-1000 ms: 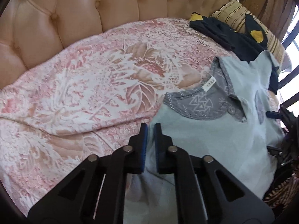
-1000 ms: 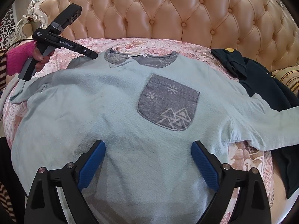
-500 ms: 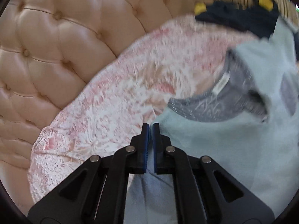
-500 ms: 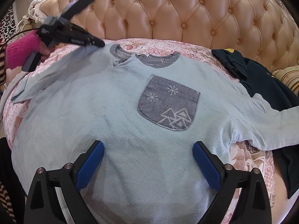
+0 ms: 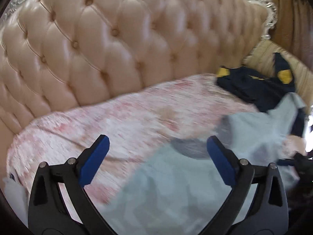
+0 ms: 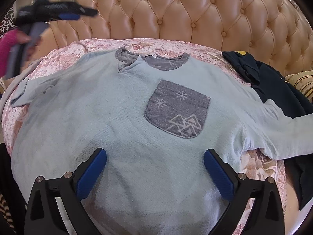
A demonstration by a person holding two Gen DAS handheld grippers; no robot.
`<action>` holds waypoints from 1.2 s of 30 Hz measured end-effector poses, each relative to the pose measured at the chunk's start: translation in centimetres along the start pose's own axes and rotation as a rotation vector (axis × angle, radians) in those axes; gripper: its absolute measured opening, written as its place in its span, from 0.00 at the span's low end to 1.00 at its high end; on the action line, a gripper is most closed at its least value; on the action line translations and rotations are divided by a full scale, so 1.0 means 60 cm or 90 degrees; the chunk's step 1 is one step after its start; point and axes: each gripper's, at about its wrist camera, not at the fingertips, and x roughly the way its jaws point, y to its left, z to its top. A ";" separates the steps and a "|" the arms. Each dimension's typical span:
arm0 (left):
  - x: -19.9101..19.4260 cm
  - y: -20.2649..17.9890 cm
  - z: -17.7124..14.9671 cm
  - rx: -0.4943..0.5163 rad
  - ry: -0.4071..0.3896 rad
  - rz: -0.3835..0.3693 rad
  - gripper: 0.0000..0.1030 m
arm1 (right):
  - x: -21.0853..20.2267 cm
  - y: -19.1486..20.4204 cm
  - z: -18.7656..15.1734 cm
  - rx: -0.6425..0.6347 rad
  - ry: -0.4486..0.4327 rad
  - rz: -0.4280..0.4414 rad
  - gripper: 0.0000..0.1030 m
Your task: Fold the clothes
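A light blue sweater (image 6: pixel 109 117) with a grey neckband and a grey patterned pocket (image 6: pixel 177 108) lies face up on the pink floral bedspread (image 6: pixel 78 49). Its sleeves spread to both sides. My right gripper (image 6: pixel 154 174) hovers open over the sweater's lower front, nothing between its blue pads. In the left wrist view the image is blurred: my left gripper (image 5: pixel 158 158) is open and empty above the sweater's (image 5: pixel 176 192) shoulder. From the right wrist view the left gripper (image 6: pixel 70 13) hangs lifted at the upper left, held by a hand in a pink sleeve (image 6: pixel 7 45).
A tufted beige headboard (image 6: pixel 195 15) runs along the back. A dark navy garment with yellow patches (image 6: pixel 273 92) lies at the right, partly under the sweater's sleeve, with a striped pillow (image 6: pixel 303 86) behind it. The bedspread (image 5: pixel 97 129) left of the sweater is bare.
My left gripper was shut on the sweater's shoulder; it has let go, opened wide and lifted away toward the headboard. The sweater has settled flat. The right gripper has barely moved.
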 end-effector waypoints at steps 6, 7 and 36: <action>-0.008 -0.093 -0.117 -0.020 0.056 -0.035 0.98 | -0.026 -0.018 0.030 -0.001 0.000 0.011 0.98; 0.003 -0.098 -0.133 -0.020 0.070 -0.032 0.98 | -0.040 -0.029 0.039 0.004 -0.025 0.010 0.98; 0.073 -0.114 -0.199 -0.057 0.178 0.015 1.00 | 0.163 -0.142 0.263 -0.197 0.077 0.061 0.21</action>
